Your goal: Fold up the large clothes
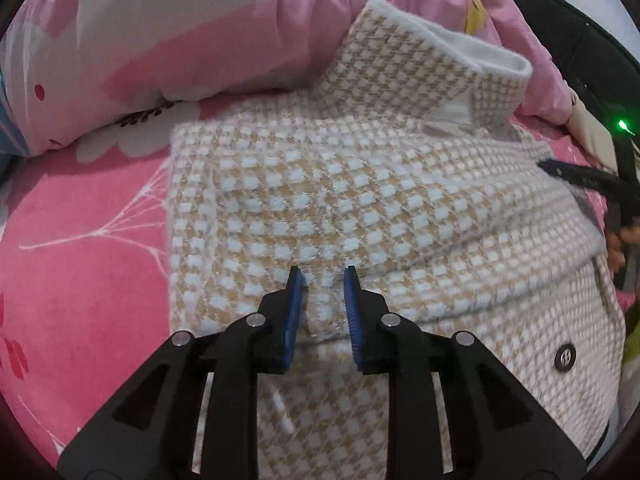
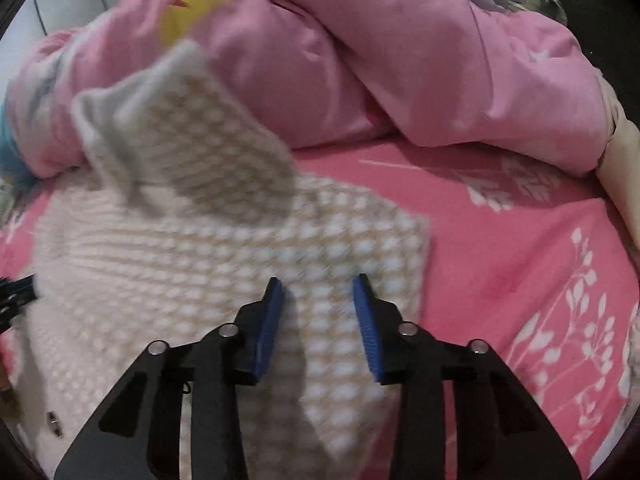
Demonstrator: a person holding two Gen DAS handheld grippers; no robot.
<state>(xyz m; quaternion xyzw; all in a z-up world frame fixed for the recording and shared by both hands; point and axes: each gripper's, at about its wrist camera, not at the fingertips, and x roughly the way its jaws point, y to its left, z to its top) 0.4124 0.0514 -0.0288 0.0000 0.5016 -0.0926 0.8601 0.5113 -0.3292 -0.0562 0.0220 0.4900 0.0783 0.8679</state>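
A beige-and-white houndstooth coat [image 1: 320,200] lies folded on a pink bedsheet [image 1: 80,272], its white-lined collar [image 1: 432,60] standing up at the far side. My left gripper [image 1: 323,277] hovers low over the folded cloth, its blue pads a small gap apart; a ridge of fabric runs between them, but they do not press on it. My right gripper [image 2: 319,282] stands over the coat [image 2: 224,256] near its right edge, open, with cloth beneath the gap. The right wrist view is blurred. One dark button [image 1: 565,356] shows on the coat's near right.
A bunched pink quilt [image 2: 420,60] with flower print rises behind the coat, and a pillow [image 1: 80,60] lies at the far left. Bare pink sheet [image 2: 540,280] spreads to the right of the coat. A dark device with a green light [image 1: 622,124] sits at the right rim.
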